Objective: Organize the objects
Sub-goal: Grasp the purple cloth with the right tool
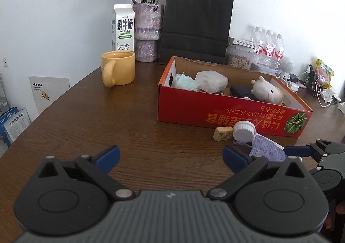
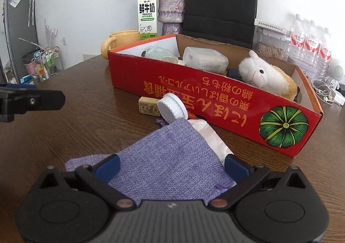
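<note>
The right hand-held gripper (image 2: 171, 164) straddles the pouch (image 2: 170, 154) on the bench (image 2: 75, 117) beside the box (image 2: 215, 100), jaws apart. Left hand-held gripper (image 1: 171, 157) spread, empty. Next, probably: pinch, lift, drop into box.

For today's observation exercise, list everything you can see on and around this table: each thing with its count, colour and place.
Box: 1, red, table centre-right, open.
Plush sheep: 1, white and tan, in box.
Plastic container: 1, clear, in box.
Pouch: 1, purple cloth, on table between right gripper's fingers.
Bottle cap: 1, white, before box.
Tile: 1, beige, beside cap.
Mug: 1, yellow, left of box.
Milk carton: 1, white, behind mug.
Vase: 1, purple, holding dried roses.
Paper bag: 1, black, behind box.
Water bottles: 3, clear, far right.
Table: 1, dark wood.
Left gripper: open, over bare table.
Right gripper: open, around pouch.
</note>
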